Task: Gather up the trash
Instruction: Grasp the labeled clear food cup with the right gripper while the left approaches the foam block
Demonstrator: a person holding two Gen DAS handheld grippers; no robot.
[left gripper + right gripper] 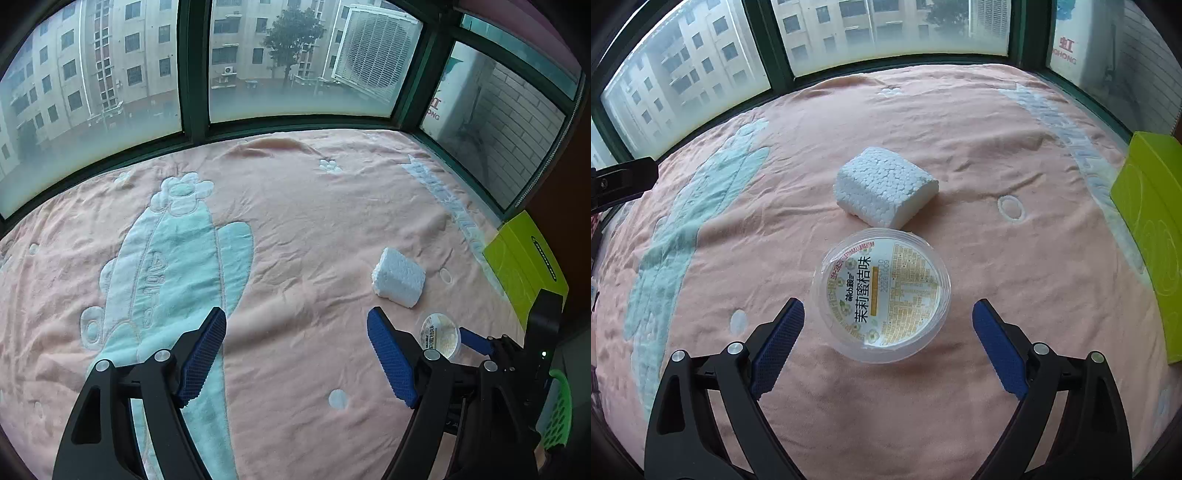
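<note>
The plastic cup (881, 295) lies on the pink blanket (979, 147), dead ahead between my right gripper (888, 325)'s spread, empty jaws; the foam block (884, 192) sits just beyond it. My left gripper (295, 345), also open and empty, is farther off. The green basket (559, 410) is cut off at the frame's edge.

I am working in a home, on what looks like a bay-window ledge or bed spread with a pink blanket (295, 221) bearing a pale cartoon pattern. Beyond my tool, green-framed windows (192, 74) wrap the ledge, showing apartment blocks (110, 55) and an air-conditioner unit (373, 51) outside.
</note>
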